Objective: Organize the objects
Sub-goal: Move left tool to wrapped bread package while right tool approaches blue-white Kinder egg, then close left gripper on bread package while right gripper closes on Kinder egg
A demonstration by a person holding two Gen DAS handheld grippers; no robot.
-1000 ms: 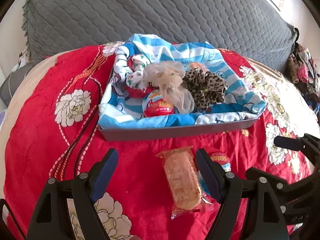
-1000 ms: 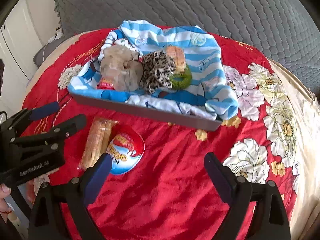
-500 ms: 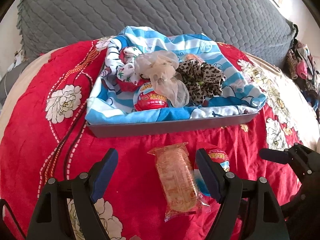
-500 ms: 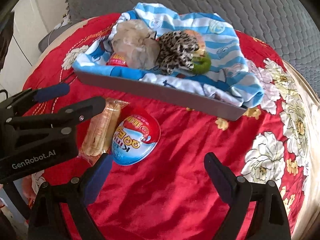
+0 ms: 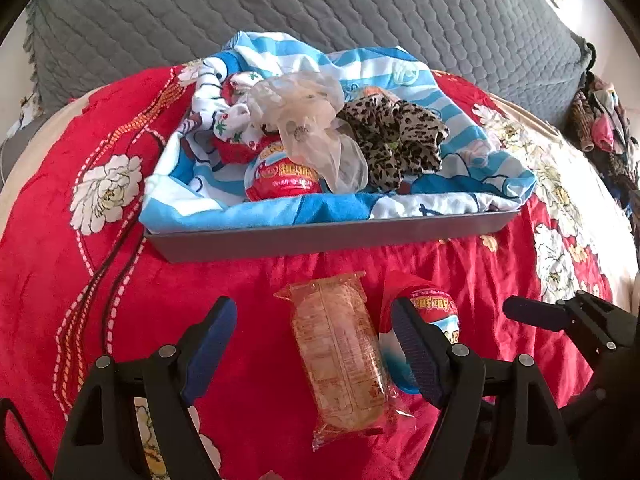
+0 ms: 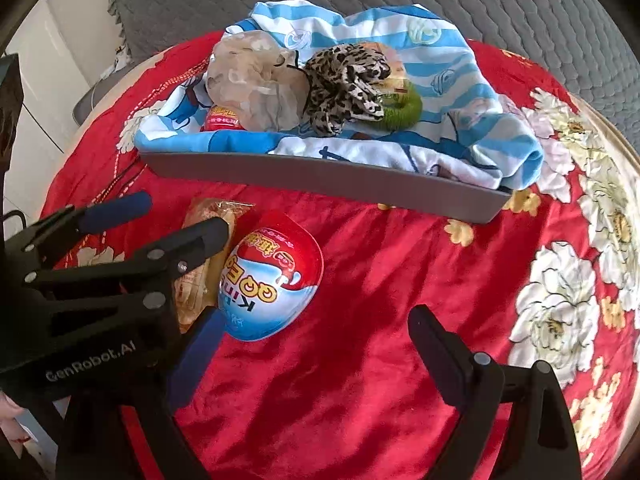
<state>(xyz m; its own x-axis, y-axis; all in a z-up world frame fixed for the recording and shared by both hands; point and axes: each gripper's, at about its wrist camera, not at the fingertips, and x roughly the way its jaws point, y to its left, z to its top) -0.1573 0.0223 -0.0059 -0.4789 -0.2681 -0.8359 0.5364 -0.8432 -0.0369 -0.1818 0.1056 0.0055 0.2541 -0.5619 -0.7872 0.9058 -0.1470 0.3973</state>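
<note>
Right wrist alone shows green scrunchie point(image 6: 404, 110).

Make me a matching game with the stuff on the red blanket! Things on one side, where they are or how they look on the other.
Things:
1. wrapped snack
2. leopard scrunchie
3. green scrunchie
4. left gripper

Descriptions:
A. open, nothing held
B. in the tray, middle of the pile
C. on the blanket, next to the egg toy
D. in the tray, tucked beside the spotted one

Pairs: 1-C, 2-B, 3-D, 4-A
</note>
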